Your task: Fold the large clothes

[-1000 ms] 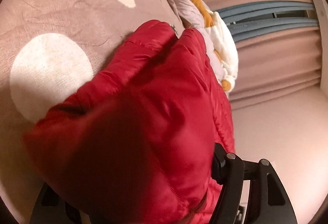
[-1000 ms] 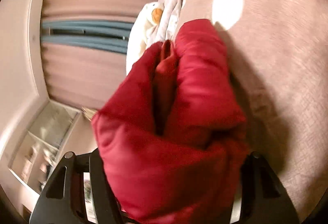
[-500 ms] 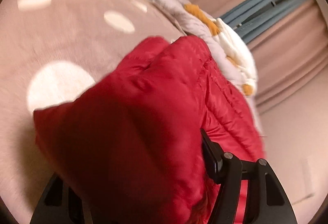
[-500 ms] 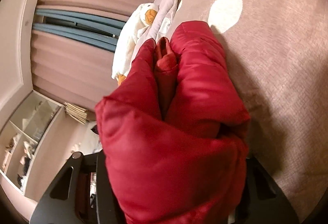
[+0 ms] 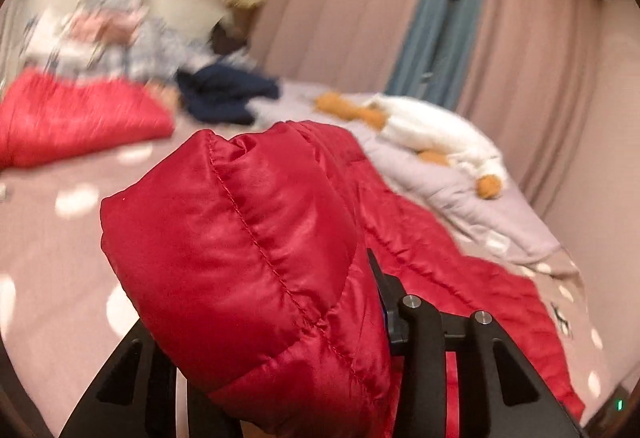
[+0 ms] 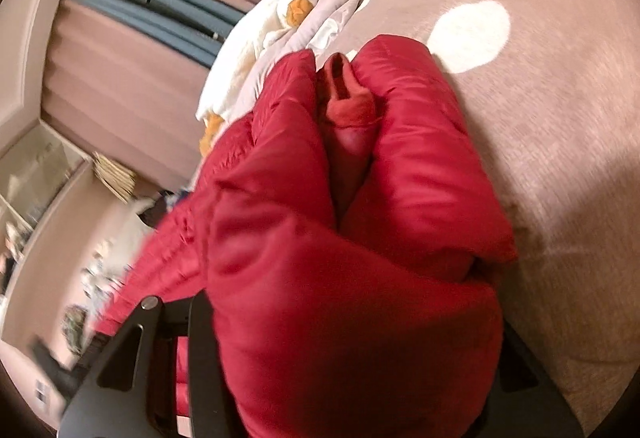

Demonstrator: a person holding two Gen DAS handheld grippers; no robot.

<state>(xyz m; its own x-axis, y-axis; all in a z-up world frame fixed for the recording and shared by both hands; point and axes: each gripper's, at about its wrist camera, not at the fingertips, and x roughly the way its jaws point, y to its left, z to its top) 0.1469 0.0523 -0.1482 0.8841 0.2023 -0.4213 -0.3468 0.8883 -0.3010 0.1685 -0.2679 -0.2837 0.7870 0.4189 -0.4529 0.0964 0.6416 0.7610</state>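
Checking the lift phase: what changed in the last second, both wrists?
The left gripper swung up with its bunch of the red puffer jacket: its view went from facing down at the dotted bedspread to looking across the bed at the clothes pile. The right gripper rolled only slightly. Both stay clamped on the jacket; the plush duck hasn't moved.

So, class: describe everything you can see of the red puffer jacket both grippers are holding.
The red puffer jacket is shiny, quilted fabric with stitched seams, puffy and bunched. One end bulges between the fingers of the left gripper, the rest trailing onto the pink spotted bedspread. The right gripper pinches another thick bundle, folds wrapped around a matte red inner piece.
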